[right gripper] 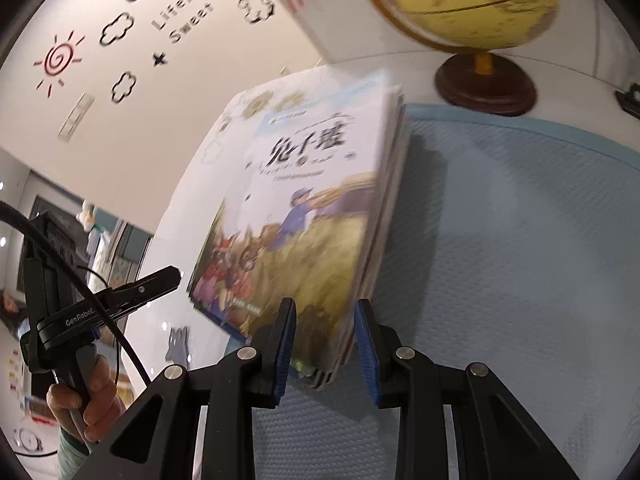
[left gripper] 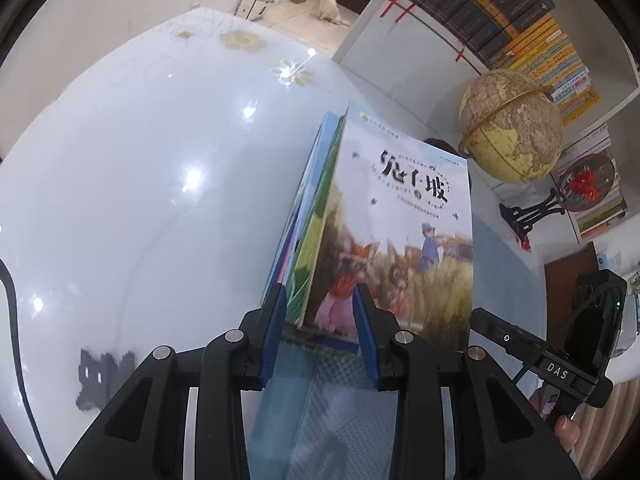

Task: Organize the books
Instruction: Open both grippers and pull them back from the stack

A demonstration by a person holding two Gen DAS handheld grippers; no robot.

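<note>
Gathered into one bundle now: a stack of picture books (left gripper: 384, 232), tilted on its lower edge over the blue mesh mat (right gripper: 520, 260), just in front of the globe (left gripper: 512, 124). Left gripper (left gripper: 320, 328) clamped across the bundle's near corner, pads on both outer covers. Right gripper (right gripper: 325, 344) straddling the opposite near corner, apparently pinching it too, though motion blur hides whether the far pad truly touches. So, collecting looks done. Still to come, by the look of it: squaring the edges and setting the bundle down or shelving it in the bookcase (left gripper: 512, 12) behind the globe.
</note>
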